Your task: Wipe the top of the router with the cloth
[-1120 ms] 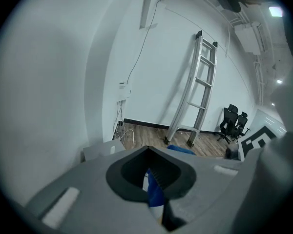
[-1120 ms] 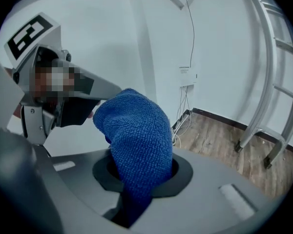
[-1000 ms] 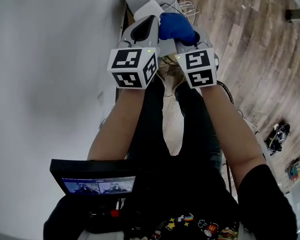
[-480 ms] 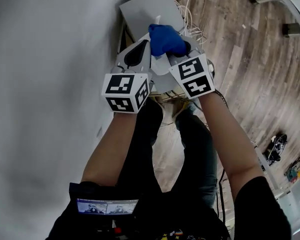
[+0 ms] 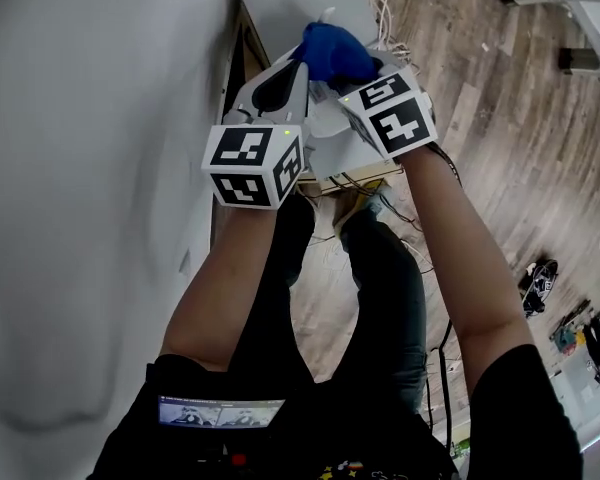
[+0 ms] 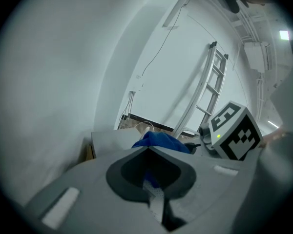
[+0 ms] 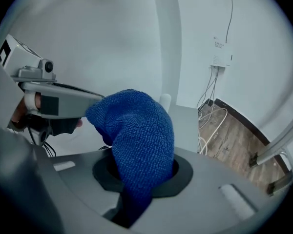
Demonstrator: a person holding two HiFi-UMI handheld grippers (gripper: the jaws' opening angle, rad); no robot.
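The router [image 5: 298, 6] is a flat grey box against the white wall, with a white antenna [image 5: 326, 15] standing on it. The blue cloth [image 5: 335, 53] hangs bunched from my right gripper [image 5: 332, 76], which is shut on it just above the router's near edge. The right gripper view shows the cloth [image 7: 136, 130] filling the jaws, with the router top [image 7: 188, 123] behind it. My left gripper [image 5: 292, 63] sits close on the left, jaws together and holding nothing. In the left gripper view the cloth [image 6: 158, 141] shows just past its tip [image 6: 148, 151].
A white wall runs along the left. White cables [image 5: 388, 16] lie on the wood floor [image 5: 500, 118] beside the router. A wall box with wires [image 7: 219, 52] is at the right, and a ladder [image 6: 211, 87] leans on the far wall. The person's legs are below.
Both grippers have moved forward toward the router, staying side by side. The cloth, still held by the right gripper, now sits over the router's near edge.
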